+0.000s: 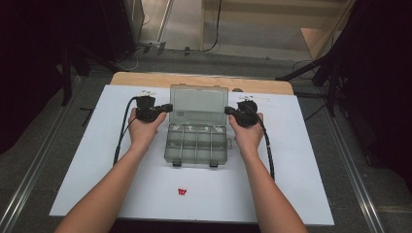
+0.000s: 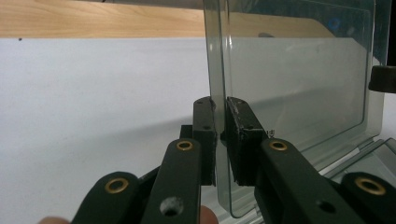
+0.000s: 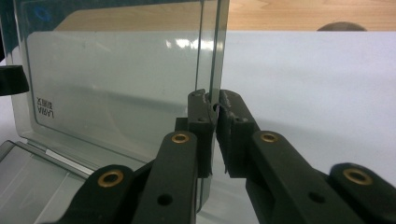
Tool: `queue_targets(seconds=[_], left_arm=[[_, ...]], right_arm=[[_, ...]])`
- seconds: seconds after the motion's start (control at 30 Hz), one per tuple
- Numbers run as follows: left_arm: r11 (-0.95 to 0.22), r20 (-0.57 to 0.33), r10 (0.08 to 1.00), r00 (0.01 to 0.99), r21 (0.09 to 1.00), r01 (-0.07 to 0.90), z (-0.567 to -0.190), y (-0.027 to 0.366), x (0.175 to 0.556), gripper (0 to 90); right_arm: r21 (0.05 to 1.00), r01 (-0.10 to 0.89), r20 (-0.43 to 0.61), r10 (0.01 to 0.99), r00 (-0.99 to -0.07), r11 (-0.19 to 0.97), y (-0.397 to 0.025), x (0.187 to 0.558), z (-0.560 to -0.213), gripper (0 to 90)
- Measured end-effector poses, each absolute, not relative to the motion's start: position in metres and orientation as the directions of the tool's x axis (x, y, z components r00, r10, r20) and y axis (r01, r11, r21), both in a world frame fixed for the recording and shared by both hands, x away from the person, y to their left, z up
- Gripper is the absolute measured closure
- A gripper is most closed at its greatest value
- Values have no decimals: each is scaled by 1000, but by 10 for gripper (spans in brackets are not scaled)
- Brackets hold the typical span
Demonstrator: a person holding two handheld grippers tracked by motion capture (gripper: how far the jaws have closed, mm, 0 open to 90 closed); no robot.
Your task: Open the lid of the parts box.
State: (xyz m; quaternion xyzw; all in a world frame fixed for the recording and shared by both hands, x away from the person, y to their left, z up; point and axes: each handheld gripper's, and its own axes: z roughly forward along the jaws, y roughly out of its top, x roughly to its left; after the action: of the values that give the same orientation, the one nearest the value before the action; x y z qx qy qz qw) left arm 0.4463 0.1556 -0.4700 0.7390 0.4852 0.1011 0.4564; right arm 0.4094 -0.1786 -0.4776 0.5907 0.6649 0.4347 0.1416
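White tabletop (image 1: pixel 291 160) at frame centre: left gripper (image 2: pixel 220 135) and right gripper (image 3: pixel 214 126) each clamp a side edge of the clear smoky plastic organiser lid (image 1: pixel 198 103); swing both evenly about the hinge.

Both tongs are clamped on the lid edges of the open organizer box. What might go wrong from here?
1. The left tongs and right tongs pinch only the thin side edges of the clear lid, so either grip may slip.
2. Uneven pulling could twist the lid at its hinge.
3. The box is held by nothing else, so it may slide and jolt the small parts in its compartments.
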Motion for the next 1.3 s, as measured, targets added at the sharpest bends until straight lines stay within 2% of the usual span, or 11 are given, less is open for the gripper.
queue_targets(seconds=[0.2, 0.53, 0.7, 0.93, 1.3], left_arm=[[-84, -333, 804, 492, 756, 649, -473, 157, 450, 822], [-66, -374, 794, 479, 731, 680, -479, 159, 457, 820], [-71, -383, 792, 476, 716, 695, -480, 159, 460, 820], [-44, -438, 778, 450, 676, 735, -483, 161, 466, 816], [-51, -451, 778, 436, 647, 761, -486, 161, 471, 813]], right_arm=[[725, 680, 368, 896, -249, -109, -181, 413, -481, 849], [709, 697, 373, 896, -241, -107, -182, 418, -486, 849], [691, 710, 416, 877, -242, -132, -185, 421, -489, 846], [669, 728, 447, 864, -234, -149, -188, 423, -492, 843], [638, 755, 464, 858, -218, -153, -189, 428, -496, 841]])
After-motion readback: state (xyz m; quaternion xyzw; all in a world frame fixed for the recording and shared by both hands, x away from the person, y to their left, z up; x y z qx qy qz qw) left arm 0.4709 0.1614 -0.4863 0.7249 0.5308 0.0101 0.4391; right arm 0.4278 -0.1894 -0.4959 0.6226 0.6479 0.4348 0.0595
